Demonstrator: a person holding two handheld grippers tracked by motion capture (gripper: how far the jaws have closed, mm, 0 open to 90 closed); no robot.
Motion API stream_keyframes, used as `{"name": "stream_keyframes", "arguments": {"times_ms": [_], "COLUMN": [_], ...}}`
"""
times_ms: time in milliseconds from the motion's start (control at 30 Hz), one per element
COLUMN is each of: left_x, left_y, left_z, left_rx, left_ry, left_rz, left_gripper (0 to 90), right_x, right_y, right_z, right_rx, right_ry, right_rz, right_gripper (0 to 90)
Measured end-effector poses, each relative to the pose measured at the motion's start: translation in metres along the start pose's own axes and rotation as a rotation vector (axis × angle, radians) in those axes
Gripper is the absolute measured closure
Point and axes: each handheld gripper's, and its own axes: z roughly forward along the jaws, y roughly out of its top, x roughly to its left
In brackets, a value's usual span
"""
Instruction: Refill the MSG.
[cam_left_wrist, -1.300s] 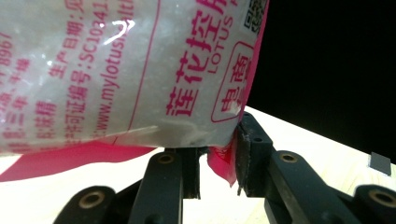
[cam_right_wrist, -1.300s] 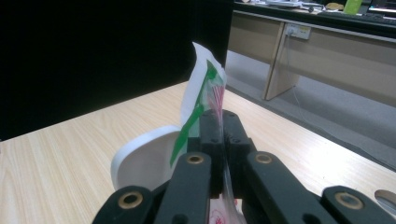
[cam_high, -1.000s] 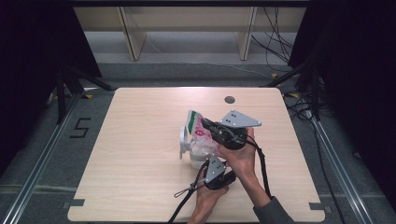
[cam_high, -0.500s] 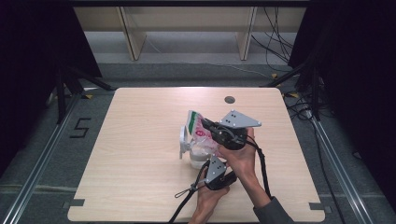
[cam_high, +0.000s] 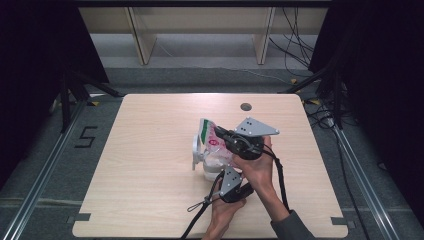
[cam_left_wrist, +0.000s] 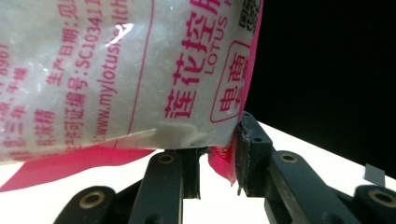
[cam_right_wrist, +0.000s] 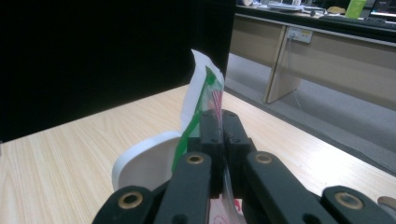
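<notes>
Both hands low and close together; right tool (cam_high: 218, 132) clamped, left tool (cam_high: 216, 172) gripping.

Glossy plastic bag (cam_left_wrist: 116, 74); wooden table (cam_high: 150, 150)

From my left gripper view, the translucent plastic bag with pink lettering (cam_left_wrist: 116, 70) runs off the top and left edges. Its lower part hides behind my hands in the high view, and the white bowl (cam_right_wrist: 144, 161) sits half-hidden behind the bag.
</notes>
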Motion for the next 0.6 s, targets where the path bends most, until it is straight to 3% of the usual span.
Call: {"name": "stream_keyframes", "arguments": {"times_ms": [33, 100, 133, 200, 267, 333, 433, 500, 567, 600], "left_x": [-0.0001, 0.0003, 0.0005, 0.0003, -0.0002, 0.0002, 0.0003, 0.0003, 0.0001, 0.0002], "left_y": [-0.0010, -0.0014, -0.0011, -0.0008, -0.0012, -0.0010, -0.0015, -0.0014, -0.0009, -0.0011], "left_z": [0.0004, -0.0004, -0.0008, -0.0003, -0.0003, -0.0007, 0.0005, 0.0003, -0.0006, -0.0004], "left_rx": [-0.001, 0.006, 0.005, -0.001, 0.004, 0.002, -0.010, -0.007, 0.003, 0.000], "left_ry": [0.000, 0.004, 0.005, 0.003, 0.004, 0.004, -0.008, -0.005, 0.005, 0.002], "left_rz": [-0.006, 0.002, 0.003, -0.003, -0.001, 0.000, -0.002, -0.001, 0.001, 0.001], "left_gripper": [72.9, 72.9, 72.9, 73.0, 72.9, 72.9, 72.9, 72.9, 73.0, 72.9], "right_x": [-0.0018, -0.0023, -0.0009, 0.0000, -0.0020, -0.0012, -0.0017, -0.0029, -0.0017, -0.0028], "right_y": [-0.0003, -0.0018, -0.0021, -0.0013, -0.0016, -0.0019, -0.0015, -0.0016, -0.0017, -0.0012], "right_z": [0.0009, 0.0021, 0.0016, 0.0005, 0.0020, 0.0020, 0.0031, 0.0024, 0.0026, 0.0021], "right_rx": [0.004, 0.017, 0.022, 0.014, 0.020, 0.022, -0.003, 0.008, 0.007, 0.005], "right_ry": [0.005, 0.005, 0.007, 0.014, 0.012, 0.011, 0.021, 0.008, 0.023, 0.012], "right_rz": [-0.023, -0.007, 0.026, 0.030, -0.003, 0.017, -0.008, -0.016, 0.011, -0.017], "right_gripper": [90.0, 90.0, 90.0, 90.0, 90.0, 90.0, 90.0, 90.0, 90.0, 90.0]}}
